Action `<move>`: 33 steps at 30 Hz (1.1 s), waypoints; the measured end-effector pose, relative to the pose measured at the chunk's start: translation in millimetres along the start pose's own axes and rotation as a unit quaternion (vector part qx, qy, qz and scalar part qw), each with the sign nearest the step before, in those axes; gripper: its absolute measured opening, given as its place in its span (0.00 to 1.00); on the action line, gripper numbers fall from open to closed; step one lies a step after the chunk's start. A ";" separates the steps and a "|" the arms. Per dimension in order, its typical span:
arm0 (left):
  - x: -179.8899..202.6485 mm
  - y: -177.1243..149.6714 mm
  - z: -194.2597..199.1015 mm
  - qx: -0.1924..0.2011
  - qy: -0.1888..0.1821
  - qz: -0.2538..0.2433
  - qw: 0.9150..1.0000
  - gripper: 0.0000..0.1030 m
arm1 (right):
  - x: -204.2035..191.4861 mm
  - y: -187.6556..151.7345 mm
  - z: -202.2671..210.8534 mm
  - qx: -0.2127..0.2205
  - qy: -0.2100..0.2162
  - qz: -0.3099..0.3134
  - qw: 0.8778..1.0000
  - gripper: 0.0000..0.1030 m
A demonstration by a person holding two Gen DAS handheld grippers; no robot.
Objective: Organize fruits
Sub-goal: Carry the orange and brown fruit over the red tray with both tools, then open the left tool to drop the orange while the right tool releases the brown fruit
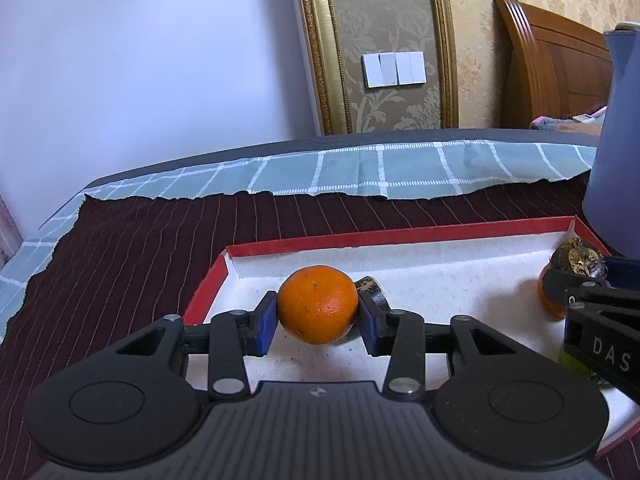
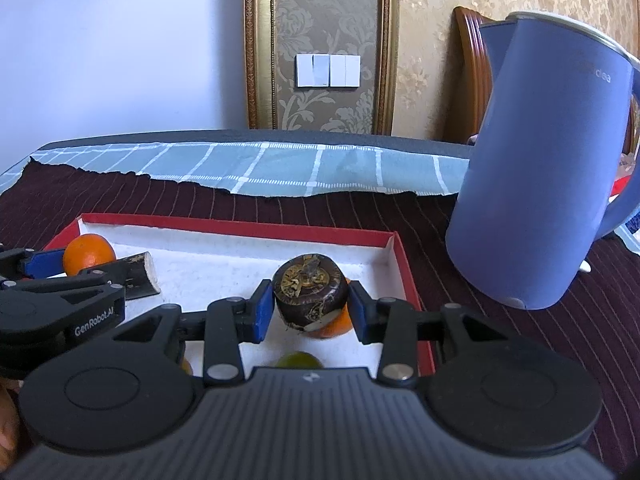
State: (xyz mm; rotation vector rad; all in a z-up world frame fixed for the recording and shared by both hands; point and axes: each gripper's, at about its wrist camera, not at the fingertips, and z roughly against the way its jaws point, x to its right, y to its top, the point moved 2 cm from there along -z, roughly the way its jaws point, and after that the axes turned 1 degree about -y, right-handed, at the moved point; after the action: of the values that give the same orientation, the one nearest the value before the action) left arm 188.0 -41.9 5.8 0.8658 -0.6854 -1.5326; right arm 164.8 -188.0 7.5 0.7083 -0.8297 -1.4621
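My left gripper is shut on an orange above the white floor of a red-rimmed tray. A dark stick piece lies behind it. My right gripper is shut on a dark brown round fruit over the tray's right part. A second orange lies just behind and under that fruit. A green fruit peeks out below. In the right wrist view the left gripper holds its orange at the tray's left, next to the stick piece.
A tall blue kettle stands on the dark striped cloth right of the tray. A teal checked cloth lies behind. A wall with light switches and a wooden headboard are beyond.
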 end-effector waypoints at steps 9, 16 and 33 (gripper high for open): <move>1.2 2.5 -3.6 0.000 0.004 0.001 1.000 0.40 | -2.0 1.6 -6.4 -0.003 -0.002 0.002 1.000 0.36; 0.4 6.5 -6.5 0.001 0.010 0.003 1.000 0.40 | -1.8 1.5 -10.4 -0.004 -0.010 0.004 1.000 0.36; 1.9 6.8 -3.6 0.010 0.017 -0.001 1.000 0.56 | -2.1 0.6 -10.7 0.002 -0.017 0.009 1.000 0.48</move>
State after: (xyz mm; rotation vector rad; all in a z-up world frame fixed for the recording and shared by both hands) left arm 194.6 -44.6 9.2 0.9068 -0.6765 -1.5113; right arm 174.2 -186.7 2.0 0.6792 -0.8637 -1.4611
